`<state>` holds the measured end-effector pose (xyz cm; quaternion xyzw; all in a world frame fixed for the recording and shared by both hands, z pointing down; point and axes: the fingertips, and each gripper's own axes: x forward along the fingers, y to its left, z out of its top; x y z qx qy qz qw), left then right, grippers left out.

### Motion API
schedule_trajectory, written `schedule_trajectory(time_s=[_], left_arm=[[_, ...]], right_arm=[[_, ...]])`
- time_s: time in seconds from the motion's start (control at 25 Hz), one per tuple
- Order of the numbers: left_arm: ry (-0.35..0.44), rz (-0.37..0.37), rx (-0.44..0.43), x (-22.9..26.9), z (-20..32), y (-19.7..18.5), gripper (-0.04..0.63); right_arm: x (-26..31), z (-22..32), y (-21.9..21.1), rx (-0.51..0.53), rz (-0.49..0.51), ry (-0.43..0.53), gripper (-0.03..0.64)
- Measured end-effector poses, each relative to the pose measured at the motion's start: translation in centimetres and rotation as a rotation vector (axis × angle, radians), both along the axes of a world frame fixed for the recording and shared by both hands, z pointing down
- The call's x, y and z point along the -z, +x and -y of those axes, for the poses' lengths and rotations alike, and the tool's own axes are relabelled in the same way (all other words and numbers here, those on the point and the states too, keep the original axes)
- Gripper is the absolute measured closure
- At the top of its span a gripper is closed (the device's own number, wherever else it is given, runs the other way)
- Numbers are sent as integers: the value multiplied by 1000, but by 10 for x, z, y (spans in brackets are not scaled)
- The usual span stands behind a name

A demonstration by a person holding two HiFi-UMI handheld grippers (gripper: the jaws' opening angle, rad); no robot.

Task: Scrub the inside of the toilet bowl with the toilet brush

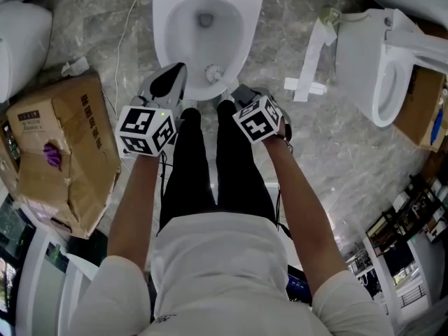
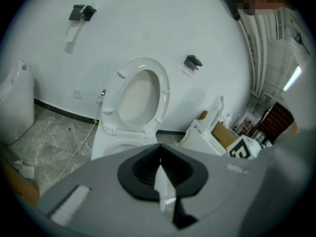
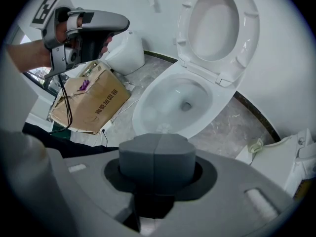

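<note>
Grey marble floor, white wall, and the toilet bowl (image 1: 162, 40) stands open just ahead of me. My right gripper (image 3: 158, 154) has its pads pressed together, apparently pinching the toilet brush (image 3: 164, 128), whose white head sits at the bowl's near rim. My left gripper (image 2: 159, 171) is closed to a slit and empty. I judge the scrubbing barely begun, with the whole inside left to do.

White toilet bowl (image 1: 163, 37), seat up; brush head (image 1: 214, 72) inside front.
</note>
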<state>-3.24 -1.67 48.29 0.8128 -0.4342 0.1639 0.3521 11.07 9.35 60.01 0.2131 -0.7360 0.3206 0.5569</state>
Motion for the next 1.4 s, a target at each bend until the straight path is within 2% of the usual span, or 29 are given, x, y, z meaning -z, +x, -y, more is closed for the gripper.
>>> schedule_trajectory(time_s=[0.64,1.4], left_arm=[[4,-5,104,-1,7,-4,604],[-6,-1,172,-9,9,-26,604]], right_arm=[[2,78,42,58,-66,72,469],[-3,145,55,144,-118,118,469]])
